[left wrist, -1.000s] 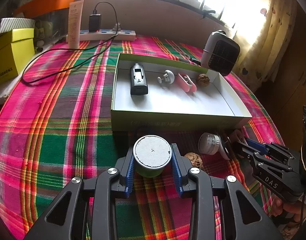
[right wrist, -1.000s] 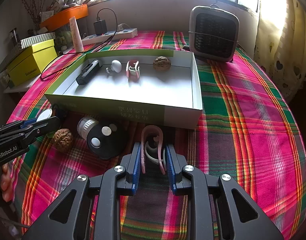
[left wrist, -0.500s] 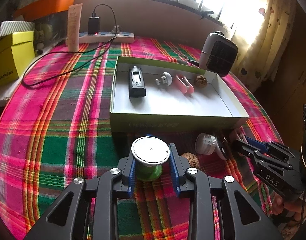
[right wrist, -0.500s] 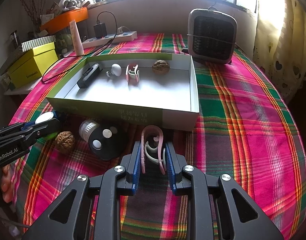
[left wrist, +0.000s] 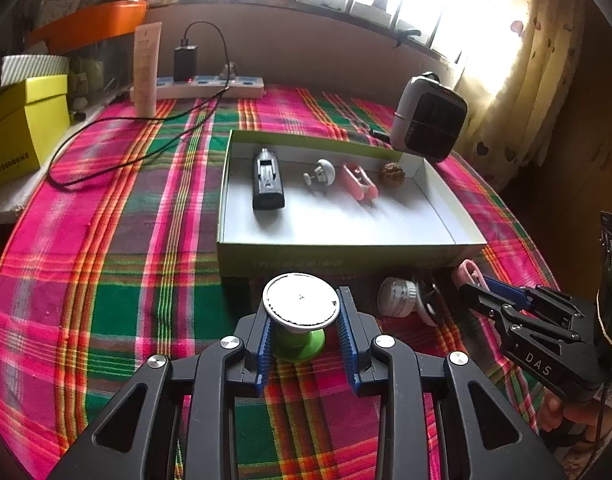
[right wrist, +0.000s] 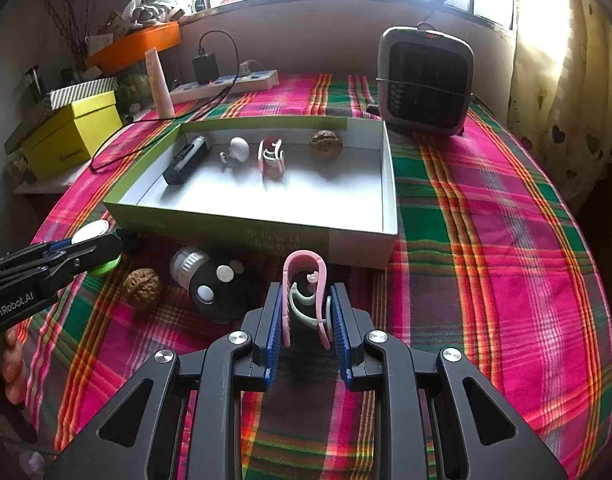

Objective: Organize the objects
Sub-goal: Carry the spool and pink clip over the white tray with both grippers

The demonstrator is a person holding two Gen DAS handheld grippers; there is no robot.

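My left gripper [left wrist: 304,322] is shut on a green spool with a white round top [left wrist: 301,304], held above the plaid cloth in front of the shallow box [left wrist: 346,256]. My right gripper [right wrist: 306,312] is shut on a pink clip [right wrist: 305,280], just in front of the box's near wall [right wrist: 266,236]. The box holds a black device [left wrist: 268,182], a white knob [left wrist: 321,171], a second pink clip [left wrist: 360,182] and a walnut [left wrist: 391,173]. On the cloth lie a loose walnut [right wrist: 143,287] and a black jar with a silver lid [right wrist: 210,284].
A small heater [right wrist: 426,84] stands behind the box at the right. A power strip [left wrist: 210,86] with a trailing black cable, a cream tube [left wrist: 146,70] and a yellow box [left wrist: 18,124] are at the back left. The table edge curves close on both sides.
My left gripper has lifted the green spool off the cloth and drawn back from the box. My right gripper has risen slightly with the pink clip.
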